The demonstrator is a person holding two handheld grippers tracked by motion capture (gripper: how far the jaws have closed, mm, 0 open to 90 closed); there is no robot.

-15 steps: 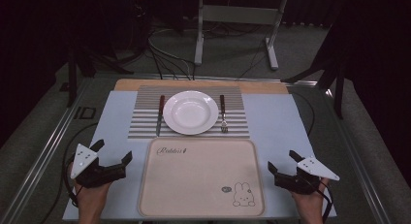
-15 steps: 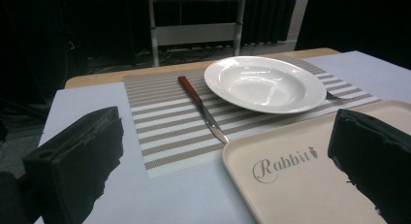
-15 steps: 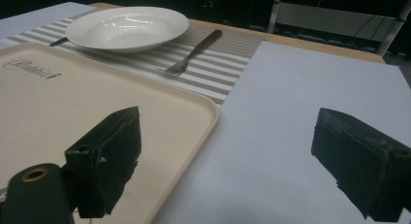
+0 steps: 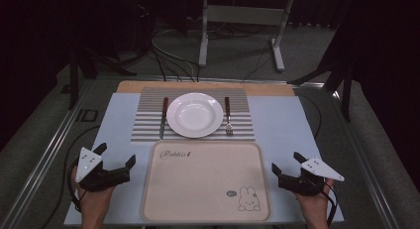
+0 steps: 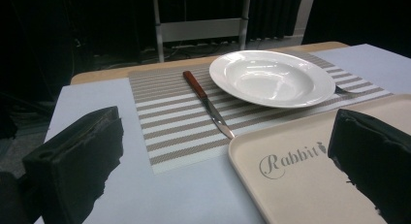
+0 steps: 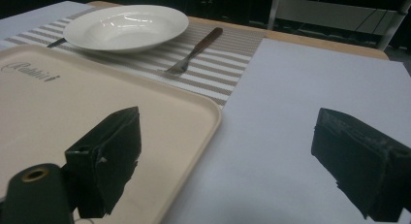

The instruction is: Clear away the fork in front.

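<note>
A white plate [image 4: 194, 114] sits on a striped placemat [image 4: 193, 135], with a wooden-handled knife [image 4: 163, 117] to its left and a fork [image 4: 228, 116] to its right. In front of the mat lies an empty beige tray [image 4: 206, 182] printed with a rabbit. My left gripper [image 4: 115, 156] rests open at the tray's left side, nothing between its jaws. At the tray's right side my right gripper [image 4: 287, 163] is also open and empty. The left gripper view shows the knife [image 5: 207, 104], the plate [image 5: 271, 77] and the tray [image 5: 300, 180]. In the right gripper view I see the fork [image 6: 193, 51], plate [image 6: 127, 26] and tray [image 6: 72, 112].
A pale blue sheet [image 4: 282, 122] covers the table, with a wooden strip [image 4: 267, 88] along its far edge. Beyond the table stands a metal frame [image 4: 237, 26] with cables [image 4: 173, 60] on the floor. Bare sheet lies left and right of the mat.
</note>
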